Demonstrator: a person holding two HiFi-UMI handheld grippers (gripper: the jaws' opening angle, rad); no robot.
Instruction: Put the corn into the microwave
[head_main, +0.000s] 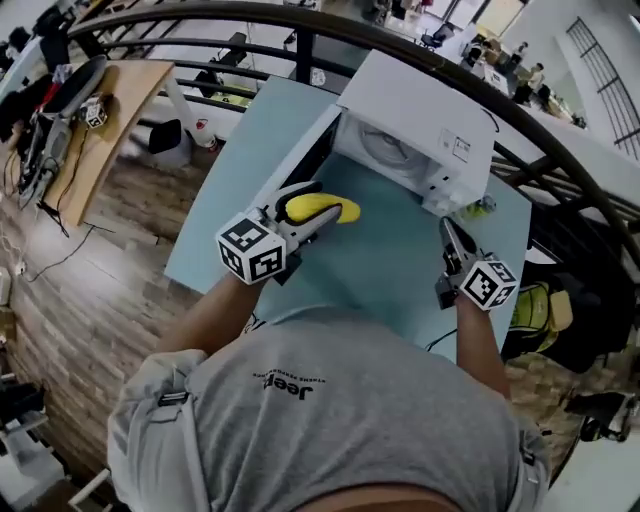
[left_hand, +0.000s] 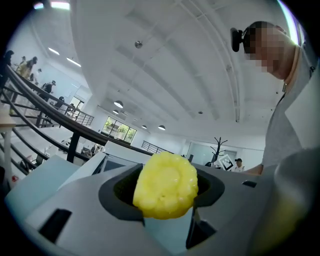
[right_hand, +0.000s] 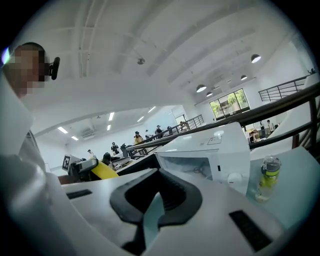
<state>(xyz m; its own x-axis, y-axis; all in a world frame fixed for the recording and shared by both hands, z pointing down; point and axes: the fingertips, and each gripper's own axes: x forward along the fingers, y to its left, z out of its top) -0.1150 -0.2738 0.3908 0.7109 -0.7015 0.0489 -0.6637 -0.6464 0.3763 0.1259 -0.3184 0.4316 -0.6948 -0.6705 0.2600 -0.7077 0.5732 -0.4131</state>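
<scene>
The left gripper's (head_main: 322, 218) jaws grip the corn (head_main: 312, 206), with the open microwave (head_main: 420, 120) at its 2 o'clock. The right gripper's (head_main: 446, 231) jaws are closed and empty over the table (head_main: 390, 275).

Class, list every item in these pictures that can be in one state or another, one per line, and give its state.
microwave: door swung open.
corn: clamped between jaws, outside the microwave.
left gripper: shut on the corn.
right gripper: jaws together, nothing between them.
bottle: upright on the table beside the microwave.
</scene>
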